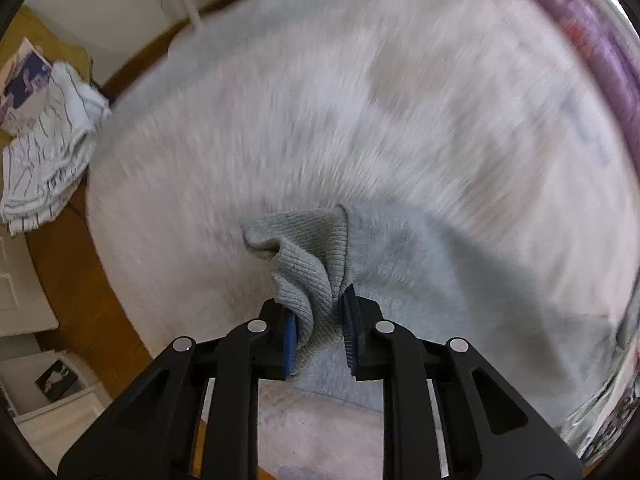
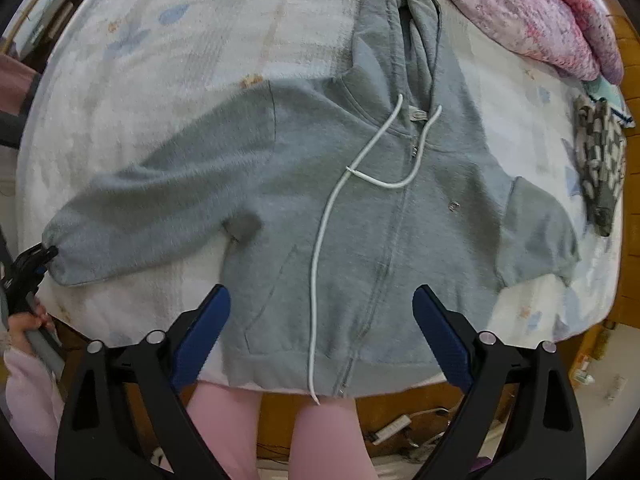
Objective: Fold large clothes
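A grey zip hoodie (image 2: 360,216) lies face up on the bed, hood toward the far side, with a long white drawstring (image 2: 320,248) across its front. My left gripper (image 1: 318,332) is shut on the ribbed cuff (image 1: 308,256) of the hoodie's left sleeve; it also shows at the left edge of the right wrist view (image 2: 40,260), holding the sleeve end (image 2: 64,248). My right gripper (image 2: 320,340) is open and empty, hovering above the hoodie's hem near the bed's front edge. The other sleeve (image 2: 540,232) is folded in at the right.
The bed has a pale patterned cover (image 2: 180,40). A pink quilt (image 2: 540,8) is heaped at the far right. A dark patterned cloth (image 2: 600,160) lies at the right edge. A striped white garment (image 1: 48,152) lies off the bed at left. Wooden floor (image 1: 80,280) surrounds the bed.
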Action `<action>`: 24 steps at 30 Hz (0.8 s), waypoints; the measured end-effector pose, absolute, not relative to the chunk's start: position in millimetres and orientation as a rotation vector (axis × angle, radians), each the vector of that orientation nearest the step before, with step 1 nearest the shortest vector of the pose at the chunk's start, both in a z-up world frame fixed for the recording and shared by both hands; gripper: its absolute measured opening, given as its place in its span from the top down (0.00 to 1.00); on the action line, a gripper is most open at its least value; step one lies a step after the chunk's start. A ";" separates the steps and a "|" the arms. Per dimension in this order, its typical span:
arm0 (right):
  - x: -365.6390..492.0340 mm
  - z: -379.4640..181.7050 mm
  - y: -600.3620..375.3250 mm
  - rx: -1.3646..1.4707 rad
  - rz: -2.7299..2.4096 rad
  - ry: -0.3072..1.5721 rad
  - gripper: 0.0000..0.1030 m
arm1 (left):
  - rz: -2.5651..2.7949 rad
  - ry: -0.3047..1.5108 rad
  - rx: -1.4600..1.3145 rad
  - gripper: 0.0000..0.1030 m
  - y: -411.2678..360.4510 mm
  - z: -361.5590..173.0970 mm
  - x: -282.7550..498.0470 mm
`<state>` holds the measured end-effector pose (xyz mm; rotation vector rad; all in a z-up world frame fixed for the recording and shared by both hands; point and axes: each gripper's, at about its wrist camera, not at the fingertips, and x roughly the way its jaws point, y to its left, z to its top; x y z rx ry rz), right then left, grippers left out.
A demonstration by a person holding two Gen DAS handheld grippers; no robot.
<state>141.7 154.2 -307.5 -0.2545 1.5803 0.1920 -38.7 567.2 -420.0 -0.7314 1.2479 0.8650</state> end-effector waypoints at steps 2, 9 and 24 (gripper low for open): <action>149.6 -312.7 152.4 -0.221 0.241 1.557 0.40 | 0.860 1.191 -0.713 0.82 566.1 -385.8 -35.6; 196.1 -374.5 132.9 0.269 0.385 1.591 0.91 | 0.813 1.051 -0.536 0.82 533.1 -268.2 -6.8; 171.3 -545.2 130.9 0.952 0.254 1.805 1.00 | 0.573 1.050 -0.208 0.82 372.3 -183.2 136.1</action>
